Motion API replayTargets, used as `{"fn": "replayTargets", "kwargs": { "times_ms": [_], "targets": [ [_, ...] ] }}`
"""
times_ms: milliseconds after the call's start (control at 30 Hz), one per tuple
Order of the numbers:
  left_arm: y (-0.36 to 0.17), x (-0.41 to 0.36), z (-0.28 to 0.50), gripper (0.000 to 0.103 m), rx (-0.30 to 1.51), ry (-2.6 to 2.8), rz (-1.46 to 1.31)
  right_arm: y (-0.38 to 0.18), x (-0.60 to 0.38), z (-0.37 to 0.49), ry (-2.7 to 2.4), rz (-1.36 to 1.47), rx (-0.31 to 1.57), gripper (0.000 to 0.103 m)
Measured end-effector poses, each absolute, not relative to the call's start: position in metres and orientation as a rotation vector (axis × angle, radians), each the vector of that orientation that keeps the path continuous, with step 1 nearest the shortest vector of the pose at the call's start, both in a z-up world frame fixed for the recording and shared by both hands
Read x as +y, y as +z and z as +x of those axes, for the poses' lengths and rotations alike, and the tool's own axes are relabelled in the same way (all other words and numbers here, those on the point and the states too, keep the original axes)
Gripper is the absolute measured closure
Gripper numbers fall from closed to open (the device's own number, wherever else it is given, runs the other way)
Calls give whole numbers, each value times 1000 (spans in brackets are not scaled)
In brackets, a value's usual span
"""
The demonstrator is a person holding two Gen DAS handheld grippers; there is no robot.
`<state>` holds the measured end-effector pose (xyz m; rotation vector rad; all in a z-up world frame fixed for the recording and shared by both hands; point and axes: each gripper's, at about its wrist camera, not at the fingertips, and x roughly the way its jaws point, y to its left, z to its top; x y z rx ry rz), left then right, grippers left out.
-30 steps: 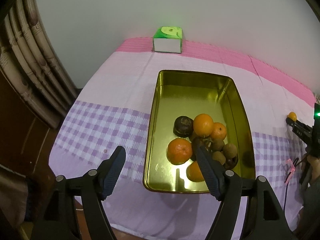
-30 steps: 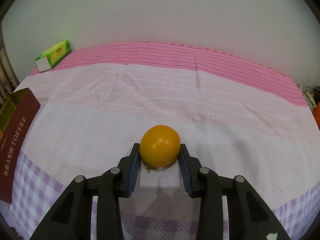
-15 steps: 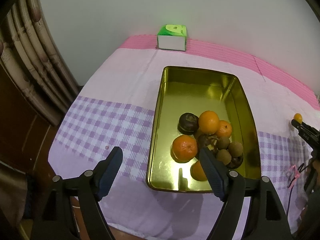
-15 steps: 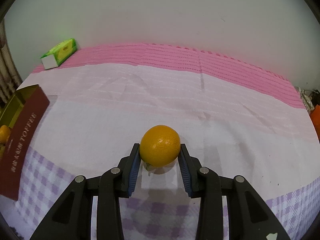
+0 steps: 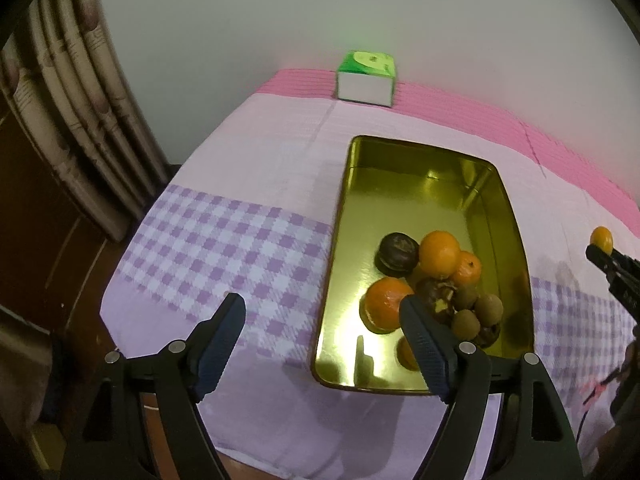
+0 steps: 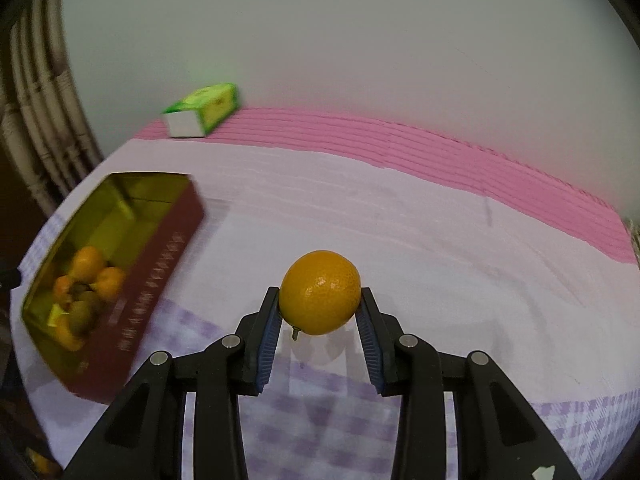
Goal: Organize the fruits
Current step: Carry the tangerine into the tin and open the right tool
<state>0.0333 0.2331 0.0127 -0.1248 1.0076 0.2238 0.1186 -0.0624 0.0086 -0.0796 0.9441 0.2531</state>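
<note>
The bench (image 5: 248,184) wears a cloth of pink stripes, pale lilac and purple checks. On it lies one gold-lined tin (image 5: 516,232), a long rectangle with dark red outer walls, its long axis running from the near edge away toward the wall. Against that wall sits one green and white box (image 5: 366,80). The left claw (image 5: 322,320) hangs wide and empty over the tin's near left corner. The right claw (image 6: 320,312) is clamped on one orange (image 6: 319,292), held just above the cloth to the right of the tin, stem nub pointing down. Fruit (image 5: 436,284) is piled in the tin's near half: four orange ones, about three dark round ones and three small brown ones, as far as can be counted.
</note>
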Motion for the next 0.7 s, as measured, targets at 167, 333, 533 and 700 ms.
{"fn": "replayTargets", "kwargs": {
  "times_ms": [167, 333, 533, 700],
  "targets": [
    [14, 242, 31, 24, 1001, 250, -160, 18, -30, 110, 338, -85, 939, 68],
    [15, 245, 29, 24, 992, 262, -171, 23, 5, 102, 429, -81, 942, 68],
    [16, 245, 29, 24, 992, 265, -170, 20, 46, 100, 512, -108, 953, 68],
    [16, 245, 29, 24, 992, 265, -169, 13, 72, 96, 564, -129, 968, 68]
  ]
}}
